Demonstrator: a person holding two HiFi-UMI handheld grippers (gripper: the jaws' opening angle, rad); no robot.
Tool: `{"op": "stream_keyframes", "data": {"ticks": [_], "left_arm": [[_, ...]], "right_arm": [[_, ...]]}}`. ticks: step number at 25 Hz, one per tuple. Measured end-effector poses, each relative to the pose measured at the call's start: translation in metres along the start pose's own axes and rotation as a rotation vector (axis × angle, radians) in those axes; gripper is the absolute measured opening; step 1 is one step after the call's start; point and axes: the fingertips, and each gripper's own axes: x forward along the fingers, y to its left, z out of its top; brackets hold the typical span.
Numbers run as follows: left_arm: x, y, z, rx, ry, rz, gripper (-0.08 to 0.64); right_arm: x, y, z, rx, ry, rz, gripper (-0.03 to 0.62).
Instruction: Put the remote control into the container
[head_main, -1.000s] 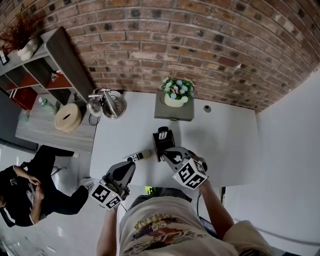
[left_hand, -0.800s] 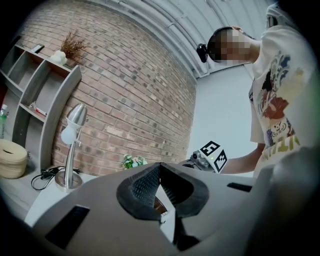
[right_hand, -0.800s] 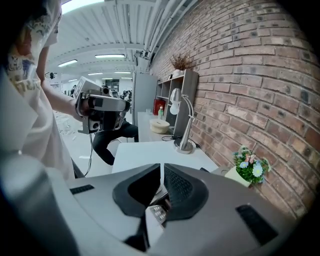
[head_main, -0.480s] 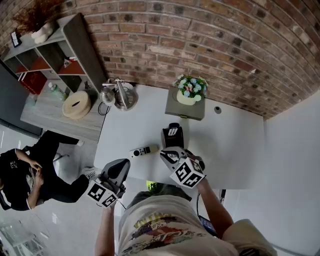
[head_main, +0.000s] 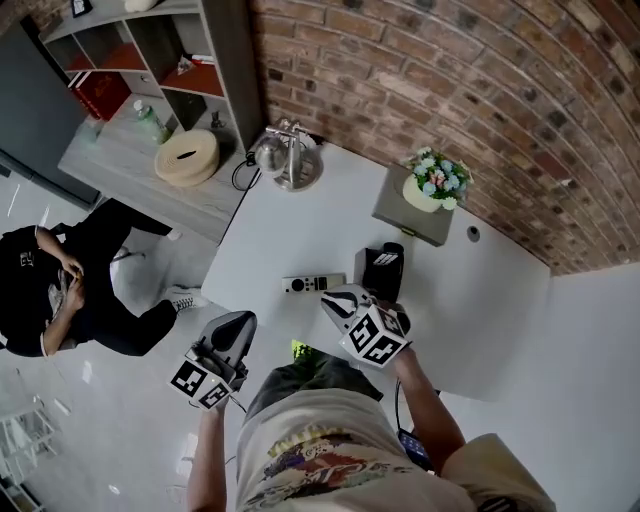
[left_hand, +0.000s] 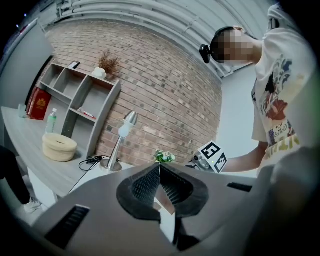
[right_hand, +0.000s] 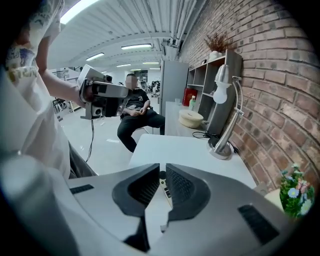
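Both jaws shut & empty; remote control (head_main: 313, 284) lies flat on surface (head_main: 300, 220) beside container (head_main: 383, 268), ahead of right gripper (head_main: 336, 298): open first, straddle narrow width, grip mid-body, keep left gripper (head_main: 240, 321) clear.

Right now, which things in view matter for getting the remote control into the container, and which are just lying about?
For the job:
- remote control
- black container
- right gripper, jaws shut, empty, by the remote
- left gripper, jaws shut, empty

Lying about:
- desk lamp
- flower pot on a grey box
- round beige box
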Motion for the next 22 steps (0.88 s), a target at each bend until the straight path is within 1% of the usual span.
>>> {"op": "stream_keyframes", "data": {"ticks": [3, 7, 11, 15, 17, 19, 22], "left_arm": [[-0.009, 0.011, -0.008, -0.017, -0.003, 0.038, 0.006], [-0.021, 0.018, -0.018, -0.051, -0.004, 0.086, 0.006], [-0.023, 0.028, -0.030, -0.067, 0.012, 0.109, 0.008], [-0.022, 0.031, -0.039, -0.091, 0.006, 0.128, 0.006], [-0.026, 0.031, -0.044, -0.112, 0.006, 0.151, 0.006], [-0.032, 0.033, -0.050, -0.132, 0.008, 0.175, 0.006], [-0.042, 0.038, -0.060, -0.155, 0.013, 0.211, 0.008]], "right_arm": [[0.019, 0.000, 0.000, -0.007, 0.015, 0.041, 0.034], [0.039, 0.003, -0.007, -0.038, 0.067, 0.110, 0.035], [0.061, 0.000, -0.014, -0.031, 0.114, 0.151, 0.037], [0.082, 0.001, -0.028, -0.093, 0.176, 0.200, 0.058], [0.091, 0.002, -0.036, -0.132, 0.212, 0.228, 0.083], [0.101, 0.003, -0.039, -0.163, 0.236, 0.253, 0.148], [0.115, 0.004, -0.047, -0.224, 0.271, 0.279, 0.166]]}}
